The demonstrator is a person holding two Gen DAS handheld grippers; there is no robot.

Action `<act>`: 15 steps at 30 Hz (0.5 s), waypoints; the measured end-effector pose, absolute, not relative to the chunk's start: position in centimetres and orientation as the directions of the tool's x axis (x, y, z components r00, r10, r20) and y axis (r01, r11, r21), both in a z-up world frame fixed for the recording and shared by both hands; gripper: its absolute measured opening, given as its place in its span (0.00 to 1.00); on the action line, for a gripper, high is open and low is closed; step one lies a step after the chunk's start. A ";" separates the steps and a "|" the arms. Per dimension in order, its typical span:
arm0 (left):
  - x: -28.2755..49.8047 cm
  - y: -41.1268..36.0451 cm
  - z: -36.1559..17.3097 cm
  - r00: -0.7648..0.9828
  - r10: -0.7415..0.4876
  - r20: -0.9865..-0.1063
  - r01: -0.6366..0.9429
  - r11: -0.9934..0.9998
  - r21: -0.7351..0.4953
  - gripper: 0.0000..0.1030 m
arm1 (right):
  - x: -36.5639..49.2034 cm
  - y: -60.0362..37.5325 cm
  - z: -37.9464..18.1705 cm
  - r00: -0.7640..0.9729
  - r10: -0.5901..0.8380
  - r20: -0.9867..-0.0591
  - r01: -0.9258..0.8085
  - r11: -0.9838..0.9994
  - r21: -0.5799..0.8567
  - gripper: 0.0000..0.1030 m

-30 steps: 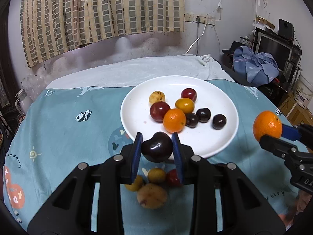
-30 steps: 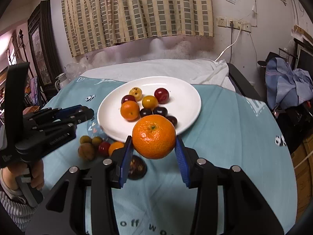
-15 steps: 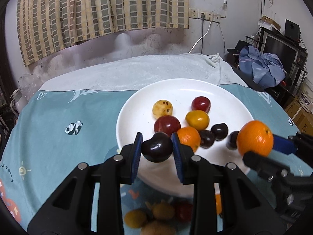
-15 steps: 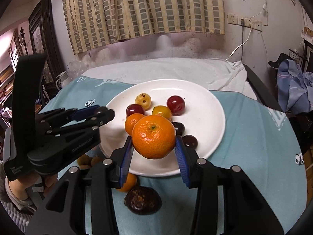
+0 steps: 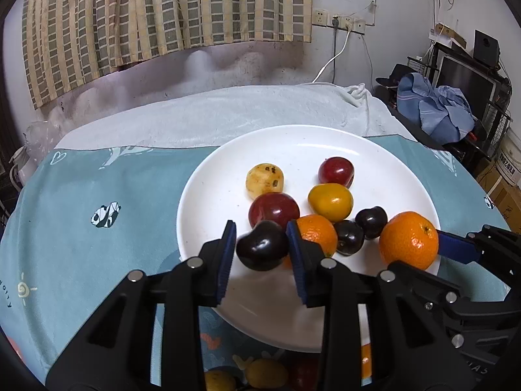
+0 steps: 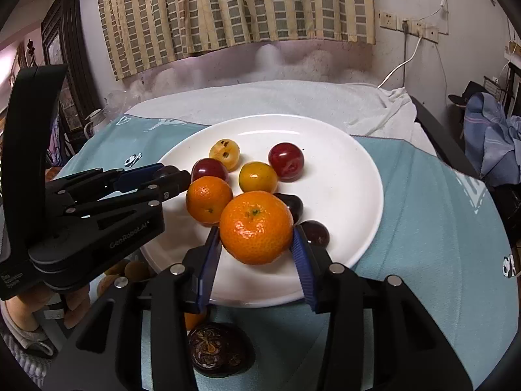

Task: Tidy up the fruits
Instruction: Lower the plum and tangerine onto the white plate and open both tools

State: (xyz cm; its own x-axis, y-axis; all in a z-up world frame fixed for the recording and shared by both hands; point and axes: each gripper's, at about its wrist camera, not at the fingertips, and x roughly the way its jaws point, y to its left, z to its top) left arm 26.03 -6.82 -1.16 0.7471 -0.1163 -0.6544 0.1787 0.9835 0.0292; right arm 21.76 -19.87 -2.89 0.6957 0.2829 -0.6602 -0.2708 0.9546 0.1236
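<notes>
A white plate (image 5: 202,195) on the teal cloth holds several fruits: a spotted yellow one (image 5: 264,181), two red plums (image 5: 336,171), a small mandarin (image 5: 317,233) and dark cherries (image 5: 348,237). My left gripper (image 5: 262,249) hangs over the plate's near left part with a dark cherry (image 5: 260,247) between its blue pads. Its jaws are opening, and both pads still touch the fruit. My right gripper (image 6: 255,238) is shut on a larger mandarin (image 6: 256,226) above the plate's near edge (image 6: 358,176), close beside the fruit pile. Each gripper shows in the other's view.
Loose fruits (image 5: 265,373) lie on the cloth just before the plate, among them a dark wrinkled one (image 6: 216,352). A white towel (image 5: 228,110) covers the far end of the table. A person's hand (image 6: 19,312) holds the left gripper. Furniture and clothes stand to the right.
Both grippers have moved forward and a little down, from over the loose fruits to over the plate, each carrying its fruit. The dark cherry sits slightly lower between the left pads.
</notes>
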 end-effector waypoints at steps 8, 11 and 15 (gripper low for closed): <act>25.7 -7.0 -1.0 0.761 -0.106 -0.640 0.176 0.983 0.047 0.55 | 20.9 -20.0 -1.7 0.750 0.274 -0.602 -0.281 0.956 0.085 0.62; 25.4 -7.2 -0.9 0.767 -0.104 -0.633 0.181 0.982 0.059 0.59 | 20.9 -20.2 -1.6 0.751 0.274 -0.600 -0.277 0.957 0.090 0.62; 24.8 -7.5 -0.6 0.787 -0.083 -0.611 0.177 0.980 0.094 0.62 | 20.9 -20.6 -1.6 0.748 0.274 -0.605 -0.269 0.958 0.102 0.62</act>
State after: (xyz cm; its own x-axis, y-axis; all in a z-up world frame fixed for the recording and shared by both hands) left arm 24.80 -7.54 -0.58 0.7875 -0.0833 -0.6107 0.1766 0.9798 0.0941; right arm 20.88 -20.58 -1.63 0.7479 0.2740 -0.6046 -0.2688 0.9578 0.1016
